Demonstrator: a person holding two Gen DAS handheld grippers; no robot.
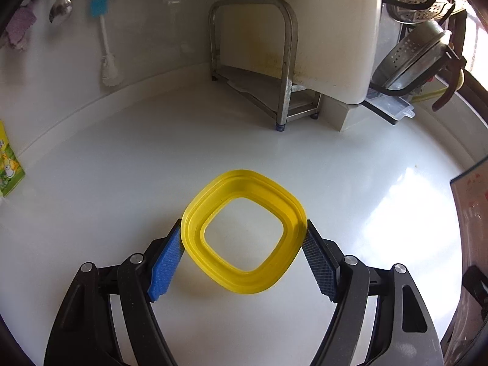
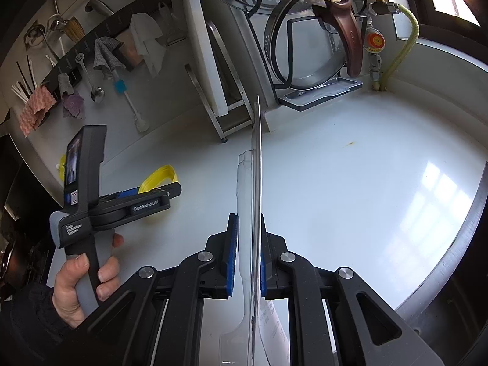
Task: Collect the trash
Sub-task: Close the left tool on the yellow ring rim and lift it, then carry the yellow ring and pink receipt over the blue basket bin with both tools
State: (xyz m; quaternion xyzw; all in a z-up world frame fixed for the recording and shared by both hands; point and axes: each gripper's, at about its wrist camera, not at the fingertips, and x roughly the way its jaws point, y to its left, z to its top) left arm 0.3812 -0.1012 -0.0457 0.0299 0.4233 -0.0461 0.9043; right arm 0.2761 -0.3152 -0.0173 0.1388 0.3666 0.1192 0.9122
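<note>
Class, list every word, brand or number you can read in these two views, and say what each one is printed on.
"GenRobot.AI": side of the left hand-held gripper.
White label lower on its grey body: too blurred.
Green and yellow carton: print too small.
Paper in the clear packaging held by the right hand-held gripper: unreadable.

Left gripper [image 1: 244, 253]: black linkage arms, round silver pivot screws, blue textured pads [image 1: 166, 263]. From the right wrist view its body is black with a grey handle, white lettering on the side and a small screen on the upright part. Right gripper [image 2: 246, 259]: same black arms, silver screws, blue pads. Left hand [image 2: 82, 280]: dark sleeve [image 2: 27, 320].
</note>
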